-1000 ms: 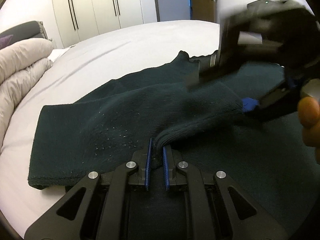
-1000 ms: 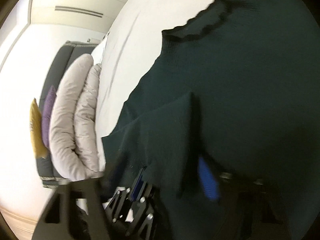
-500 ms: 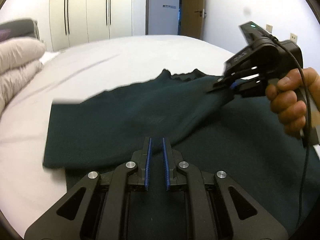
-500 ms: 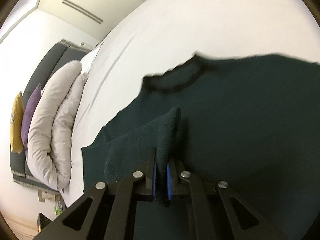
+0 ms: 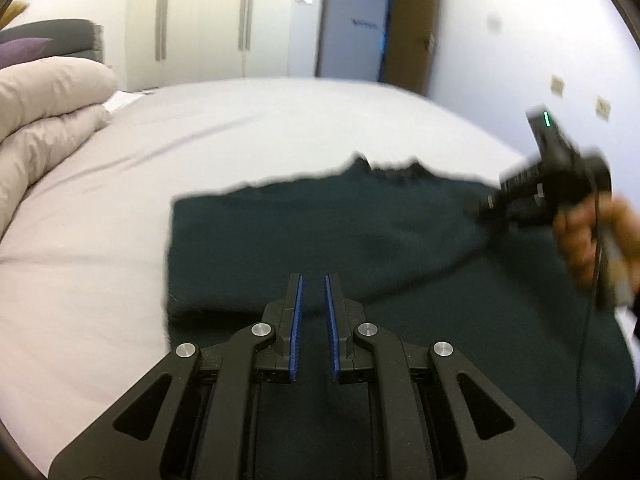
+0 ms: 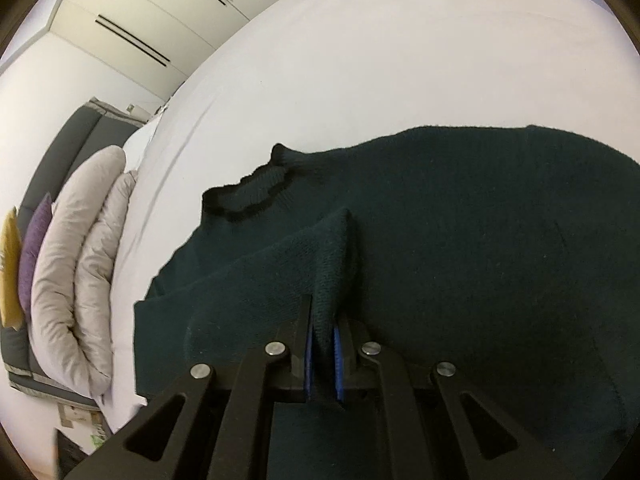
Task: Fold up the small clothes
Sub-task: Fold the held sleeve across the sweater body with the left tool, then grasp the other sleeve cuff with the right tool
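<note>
A dark green knitted sweater (image 5: 320,236) lies on the white bed (image 5: 200,140), one sleeve folded across its body. My left gripper (image 5: 313,284) hangs just above the sweater's near part with a narrow gap between its blue pads and nothing in it. My right gripper (image 6: 322,320) is shut on the end of the folded sleeve (image 6: 328,264) and holds it over the sweater's body, below the ribbed collar (image 6: 256,192). The right gripper also shows in the left wrist view (image 5: 552,196), blurred, at the sweater's right side.
A folded beige duvet (image 5: 44,120) and purple and yellow cushions (image 6: 32,248) lie at the head of the bed on the left. White wardrobes (image 5: 200,20) and a door (image 5: 412,20) stand behind the bed.
My left gripper let go of the sleeve fold and drew back from it. My right gripper carried the sleeve end to the right across the sweater's body.
</note>
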Demonstrator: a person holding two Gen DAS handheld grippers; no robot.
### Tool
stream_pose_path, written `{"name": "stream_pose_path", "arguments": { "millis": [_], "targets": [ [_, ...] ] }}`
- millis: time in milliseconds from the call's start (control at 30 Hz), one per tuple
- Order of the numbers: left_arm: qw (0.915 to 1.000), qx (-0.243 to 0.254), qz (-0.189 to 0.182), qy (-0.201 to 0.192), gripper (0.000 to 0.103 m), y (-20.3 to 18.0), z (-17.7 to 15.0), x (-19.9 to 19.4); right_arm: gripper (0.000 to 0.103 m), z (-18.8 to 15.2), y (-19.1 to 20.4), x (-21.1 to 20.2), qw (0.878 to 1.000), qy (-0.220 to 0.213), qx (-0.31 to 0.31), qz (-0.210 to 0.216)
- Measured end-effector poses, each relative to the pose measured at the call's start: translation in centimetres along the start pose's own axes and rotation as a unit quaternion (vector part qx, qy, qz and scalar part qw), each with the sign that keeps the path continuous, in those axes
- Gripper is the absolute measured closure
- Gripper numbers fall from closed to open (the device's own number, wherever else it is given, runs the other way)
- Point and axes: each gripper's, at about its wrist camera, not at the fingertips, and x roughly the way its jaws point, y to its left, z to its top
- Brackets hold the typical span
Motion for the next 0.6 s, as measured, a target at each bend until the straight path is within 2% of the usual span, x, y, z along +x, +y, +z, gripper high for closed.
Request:
{"name": "stream_pose_path", "arguments": {
  "millis": [67, 133, 300, 433, 533, 600],
  "targets": [
    [0.9997, -0.009, 0.023, -0.009, 0.092, 1.3, 1.6, 0.1, 0.094, 0.1, -0.3, -0.2, 1.000, -0.002, 0.003, 0.003],
    [0.9987, -0.019, 0.047, 0.004, 0.092, 2.3, 3.0, 1.2, 0.094, 0.2, -0.4, -0.2, 1.000, -0.001, 0.003, 0.004],
    [0.9969, -0.034, 0.057, 0.042, 0.092, 3.9, 5.5, 4.5, 0.094, -0.5, -0.2, -1.0, 1.000, 0.005, 0.000, -0.006],
    [0.9938, -0.011, 0.072, 0.084, 0.092, 3.8, 5.2, 6.4, 0.094, -1.0, -0.9, -1.9, 1.000, 0.010, 0.021, 0.001],
    [0.9912, -0.017, 0.083, 0.102, 0.092, 4.7, 4.5, 7.4, 0.094, -1.3, -1.3, -2.4, 0.999, 0.018, 0.044, 0.008],
    [0.9873, -0.014, 0.085, 0.134, 0.092, 5.3, 3.9, 8.9, 0.094, -1.3, -1.5, -2.3, 0.999, 0.021, 0.045, 0.001]
  ]
}}
